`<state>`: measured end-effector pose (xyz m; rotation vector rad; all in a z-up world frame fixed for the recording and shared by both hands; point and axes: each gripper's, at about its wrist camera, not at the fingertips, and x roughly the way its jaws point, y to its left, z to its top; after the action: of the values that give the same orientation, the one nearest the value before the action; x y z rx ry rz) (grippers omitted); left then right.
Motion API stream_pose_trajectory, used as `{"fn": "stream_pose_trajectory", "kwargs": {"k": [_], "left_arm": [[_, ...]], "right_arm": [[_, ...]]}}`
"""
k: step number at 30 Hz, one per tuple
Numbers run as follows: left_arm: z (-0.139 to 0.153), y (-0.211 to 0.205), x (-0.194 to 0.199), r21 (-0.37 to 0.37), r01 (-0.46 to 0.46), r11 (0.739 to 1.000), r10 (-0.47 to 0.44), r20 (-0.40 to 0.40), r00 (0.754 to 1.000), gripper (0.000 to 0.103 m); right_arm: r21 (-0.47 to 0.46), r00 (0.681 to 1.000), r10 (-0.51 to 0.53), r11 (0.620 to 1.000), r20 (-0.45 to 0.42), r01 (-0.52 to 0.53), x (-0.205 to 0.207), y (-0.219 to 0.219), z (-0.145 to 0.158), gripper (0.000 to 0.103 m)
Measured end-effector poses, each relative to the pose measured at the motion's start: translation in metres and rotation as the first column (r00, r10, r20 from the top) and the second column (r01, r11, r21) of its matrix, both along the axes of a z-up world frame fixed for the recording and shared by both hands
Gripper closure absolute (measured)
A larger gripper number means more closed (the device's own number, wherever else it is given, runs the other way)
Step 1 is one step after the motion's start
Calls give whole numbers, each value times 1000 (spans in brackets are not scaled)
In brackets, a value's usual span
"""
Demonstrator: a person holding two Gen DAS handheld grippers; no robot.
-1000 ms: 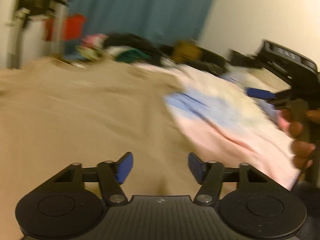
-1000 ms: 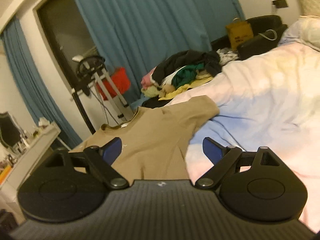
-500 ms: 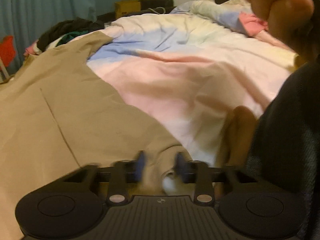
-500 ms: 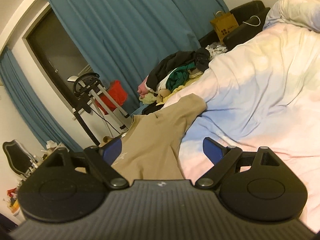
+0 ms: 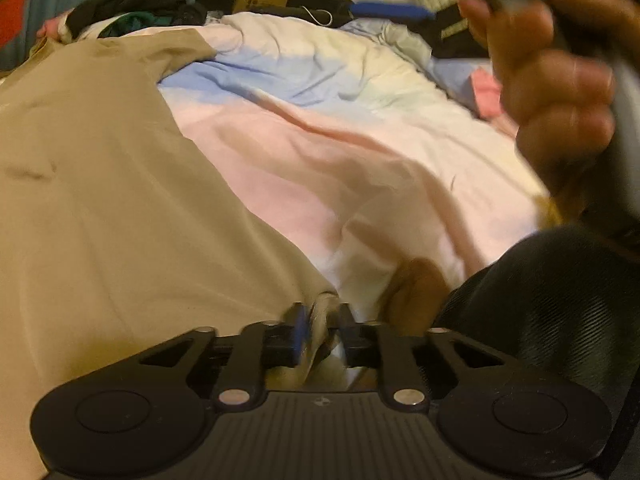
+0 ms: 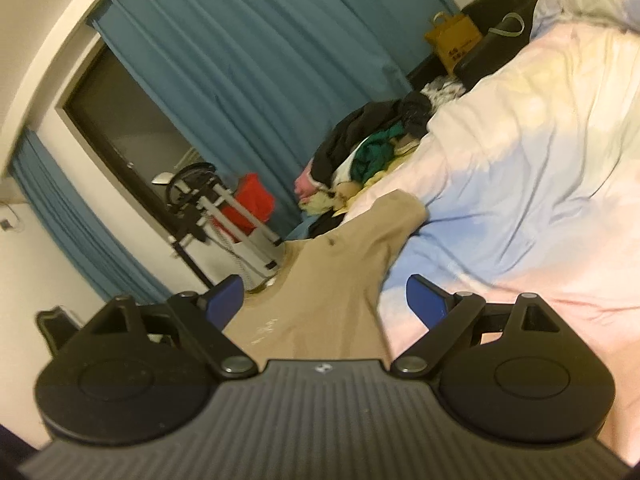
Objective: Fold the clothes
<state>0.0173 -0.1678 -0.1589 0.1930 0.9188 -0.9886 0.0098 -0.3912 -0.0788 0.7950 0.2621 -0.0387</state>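
Pinching the near corner of the tan shirt [image 5: 120, 208], my left gripper [image 5: 322, 330] had its two fingers squeezed together on the cloth. The shirt lay flat on the bed cover [image 5: 360, 140], stretching away ahead and to the left of that gripper. Its far sleeve [image 5: 176, 50] reached toward the pile of clothes [image 5: 132, 6] at the far edge of the bed. To the right of the pinched corner, the pink and blue cover was bare and a bit wrinkled. My right hand [image 5: 552, 80] was up high on that side, blurry, holding the other tool.

My right gripper [image 6: 324, 300] was in the air with its fingers wide apart and nothing between them. The shirt [image 6: 340, 288] lay below and ahead of it, with the cover [image 6: 520, 200] on its right. A yellow paper bag [image 6: 454, 40] stood far off by the blue curtain [image 6: 260, 60]; I could not tell what was in it.
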Motion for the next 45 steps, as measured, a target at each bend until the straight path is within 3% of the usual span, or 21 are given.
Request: {"fn": "stream_pose_trajectory", "kwargs": {"k": [2,8,9,12,13,15,19,23,24,26,28,32,35,36,37,39,45], "left_arm": [[14,13,0,3,-33,999,33,21,999,44],[46,68,31,20,-200,980,195,138,971,30],[48,79,39,6,-235,972,232,154,961,29],[41,103,69,-56,-345,937,349,95,932,29],[39,111,79,-75,-379,922,384,75,920,29],[34,119,96,-121,-413,903,421,48,906,29],[29,127,121,-157,-427,890,441,68,895,29],[19,131,145,-193,-437,879,451,37,892,29],[16,132,150,-200,-443,874,456,22,889,29],[10,131,159,-208,-459,864,468,-8,884,29],[5,135,167,-214,-473,855,476,-39,878,29],[3,138,171,-221,-489,844,485,-77,871,29],[5,139,166,-229,-483,845,477,-86,875,29],[7,139,164,-230,-484,844,478,-83,874,29],[8,139,161,-232,-484,844,479,-80,874,29],[11,140,156,-235,-485,842,482,-75,873,29],[22,144,142,-275,-498,822,499,-75,864,29]], "right_arm": [[-2,1000,24,1000,7,-24,8,-2,4,12],[48,987,159,986,4,-159,75,-20,16,12],[36,983,186,982,-9,-185,97,-26,17,13],[3,974,194,981,-118,-195,174,-50,8,16],[-6,968,186,982,-169,-190,200,-59,2,26],[-24,948,167,983,-271,-180,253,-75,-9,30],[-206,923,73,965,-378,-160,337,-90,-31,31],[-229,897,34,962,-442,-149,393,-107,-65,39],[-239,893,35,958,-448,-158,402,-108,-72,47],[-243,886,80,947,-456,-211,413,-107,-84,53],[-222,894,156,938,-420,-268,411,-105,-85,66],[-185,887,307,904,-345,-385,402,-99,-76,69],[-234,855,272,885,-442,-402,409,-88,-78,70],[-231,851,244,895,-464,-383,410,-87,-79,86],[-214,857,228,909,-463,-358,410,-88,-78,92],[-197,887,201,932,-416,-303,405,-87,-70,95],[-248,978,77,961,-193,-125,371,-89,-41,96]]}}
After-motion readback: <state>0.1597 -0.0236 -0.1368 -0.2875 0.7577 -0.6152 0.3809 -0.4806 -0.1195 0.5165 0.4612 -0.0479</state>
